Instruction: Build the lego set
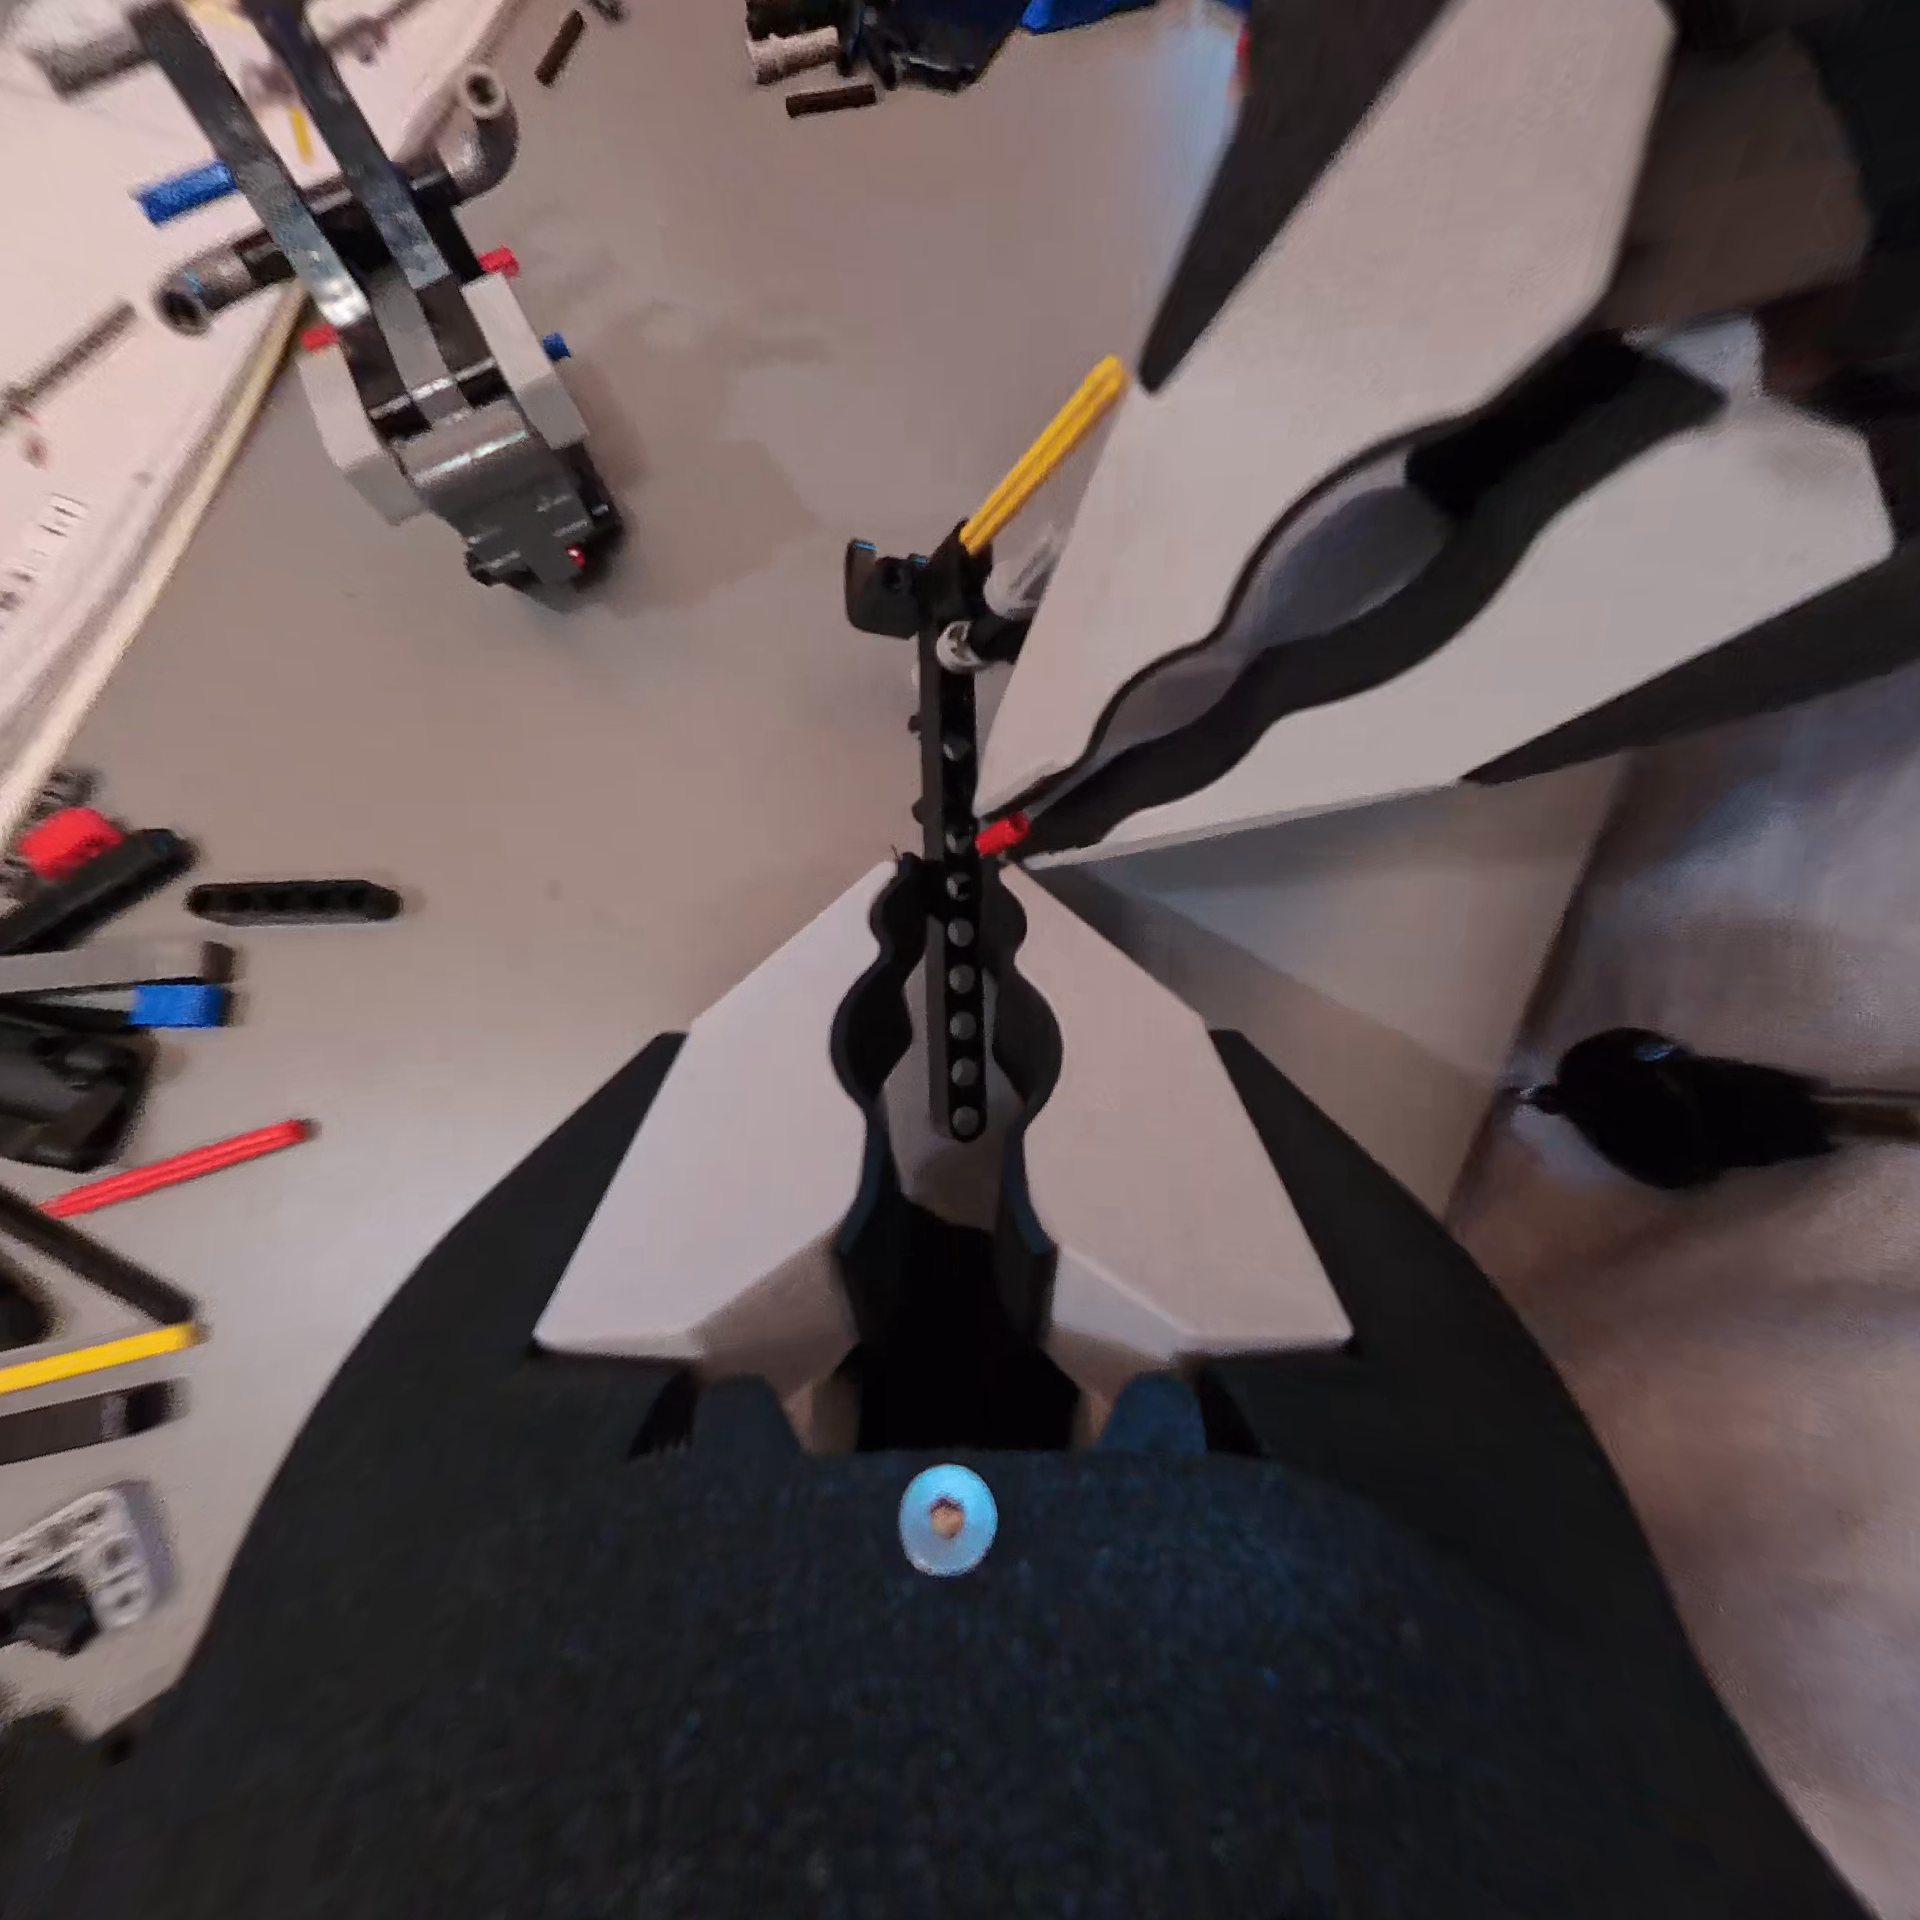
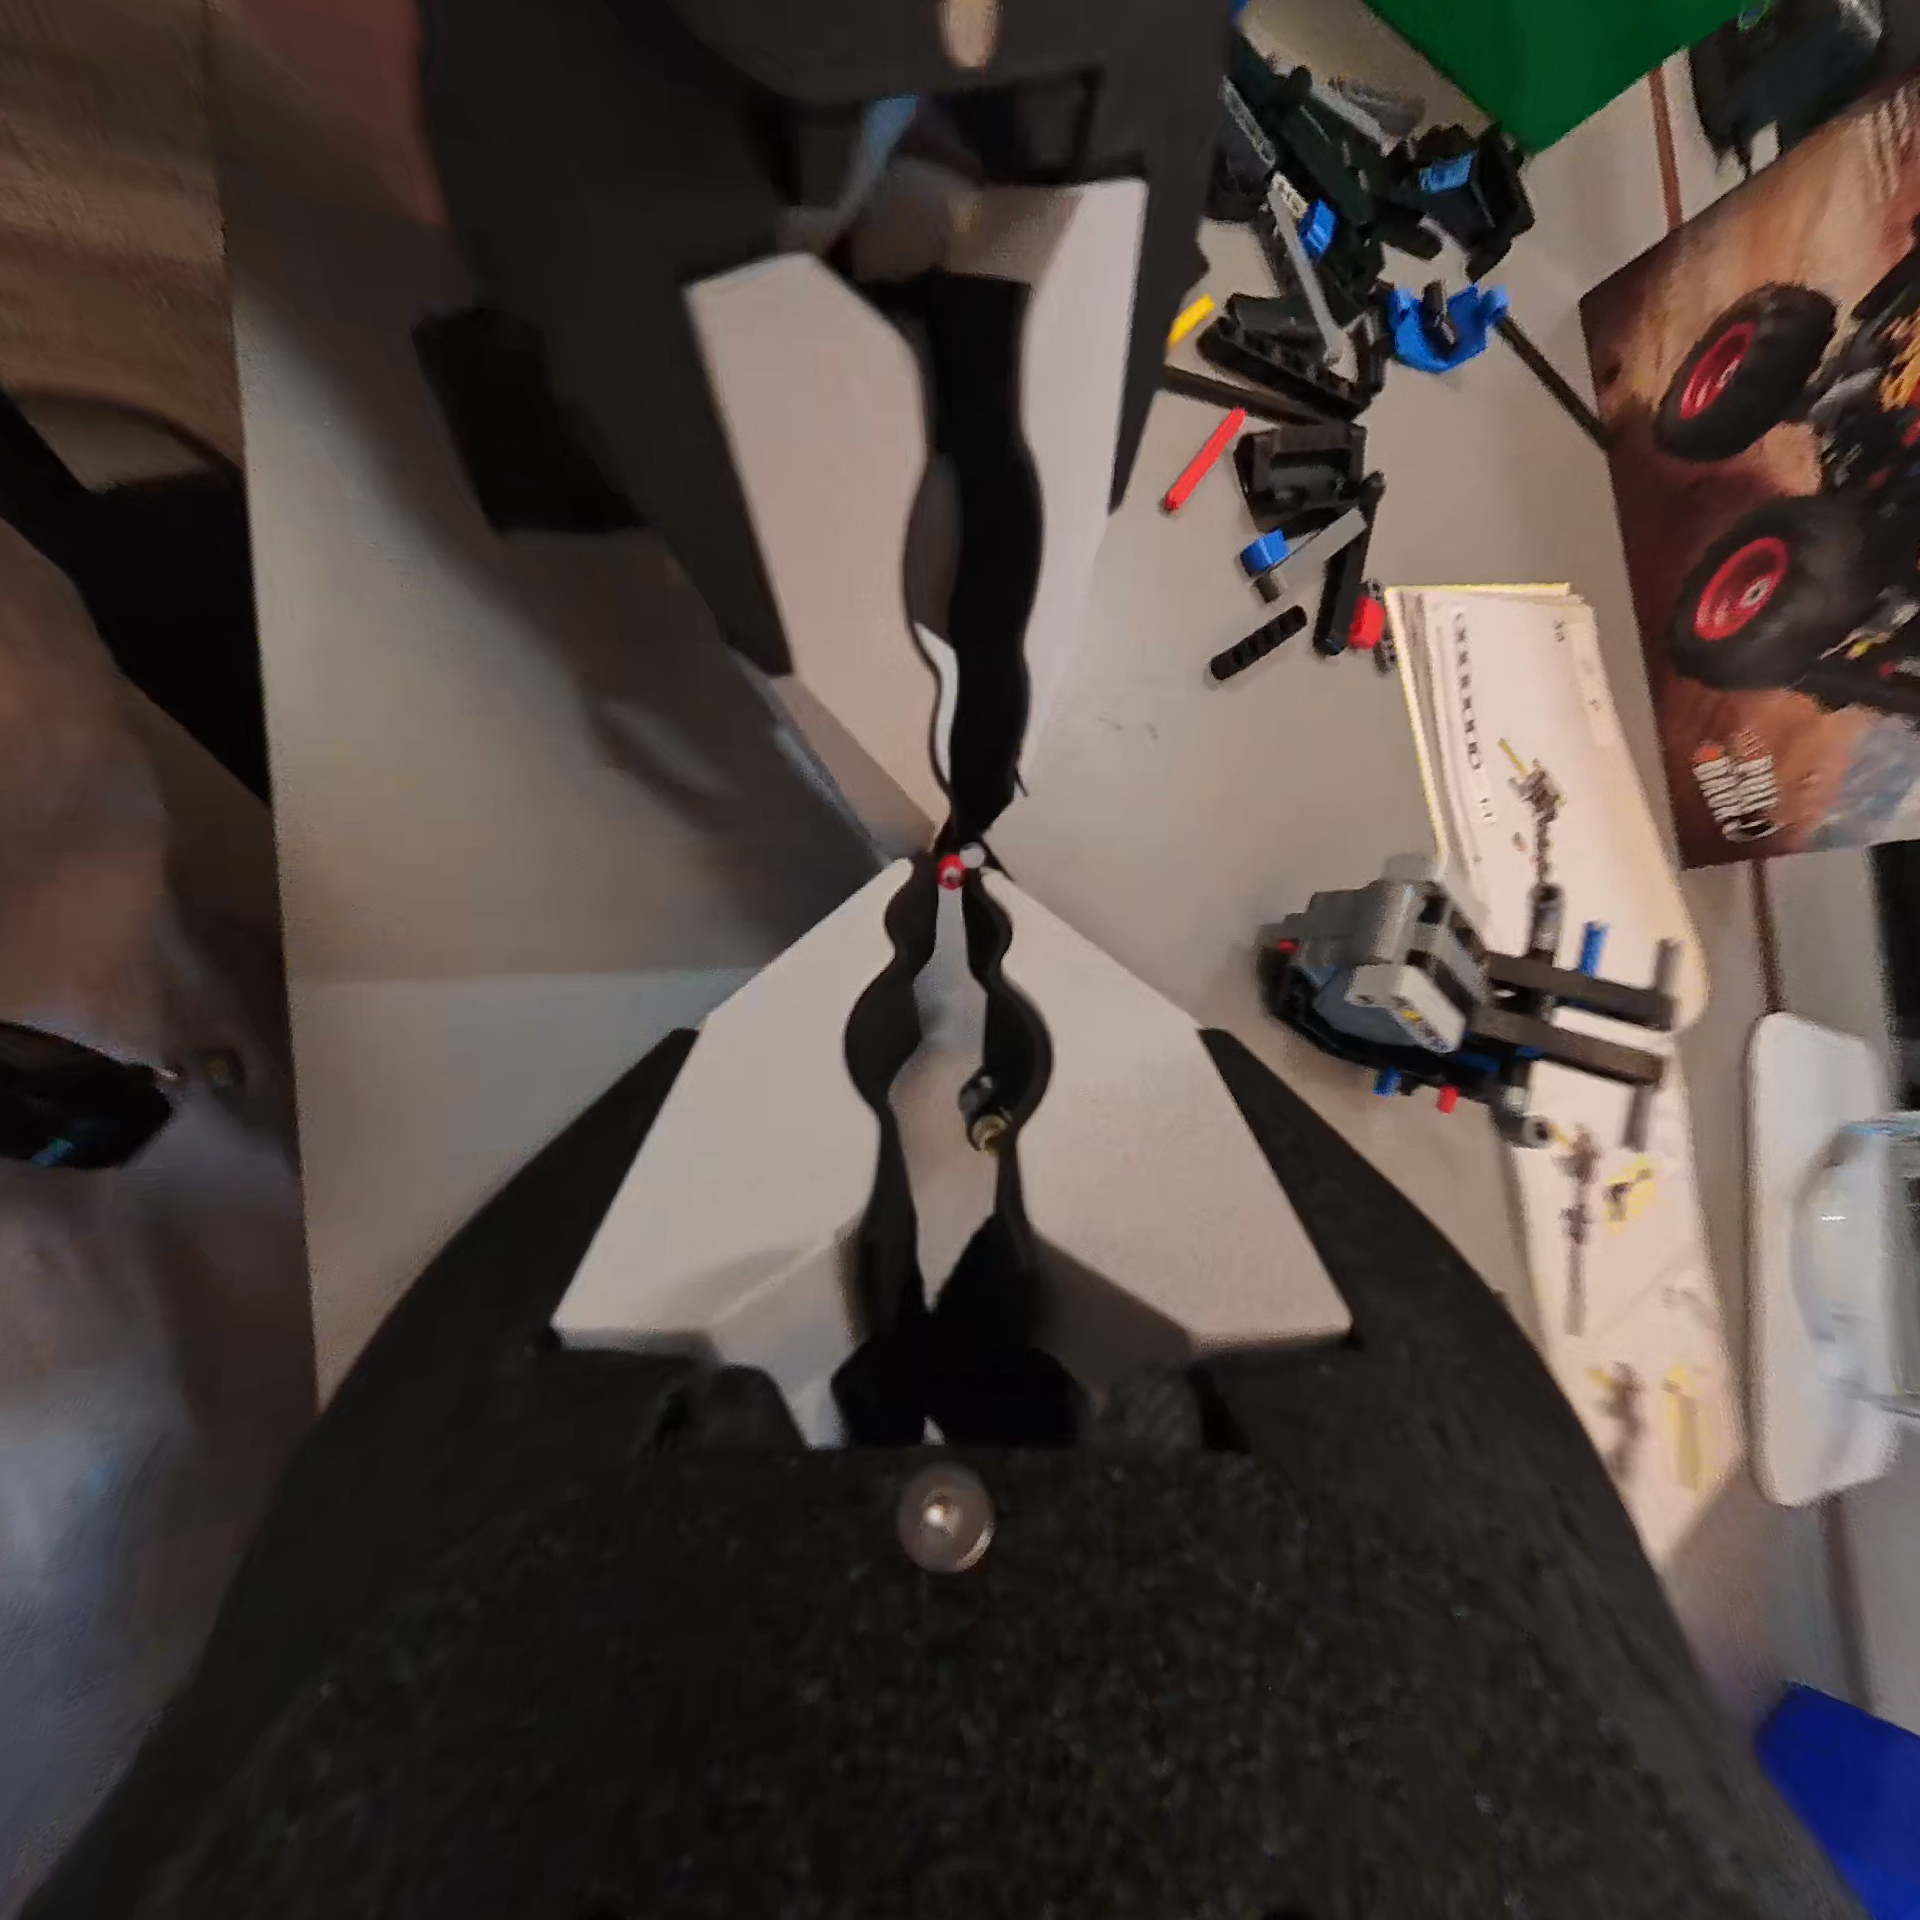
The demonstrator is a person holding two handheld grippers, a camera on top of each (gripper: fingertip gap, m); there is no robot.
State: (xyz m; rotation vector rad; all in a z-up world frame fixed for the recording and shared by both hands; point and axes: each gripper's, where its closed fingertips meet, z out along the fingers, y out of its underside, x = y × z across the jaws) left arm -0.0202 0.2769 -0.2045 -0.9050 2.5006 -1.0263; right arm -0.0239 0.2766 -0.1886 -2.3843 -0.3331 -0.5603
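Two grippers meet mid-air above the table [image 1: 727, 260]. My left gripper [image 1: 951, 883] is clamped on the black holed beam [image 1: 958, 790]: light, stiff, grip its flat sides. My right gripper [image 2: 951, 868] pinches a red pin [image 1: 1003, 834] at the beam; tiny, slippery, prob. easy to drop.

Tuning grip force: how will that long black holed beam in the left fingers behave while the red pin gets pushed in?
The black holed beam looks like stiff plastic, so it should barely flex. It is thin and clamped only at its lower half by the left gripper, so a sideways push on the red pin may pivot it. The yellow axle makes it top-heavy.
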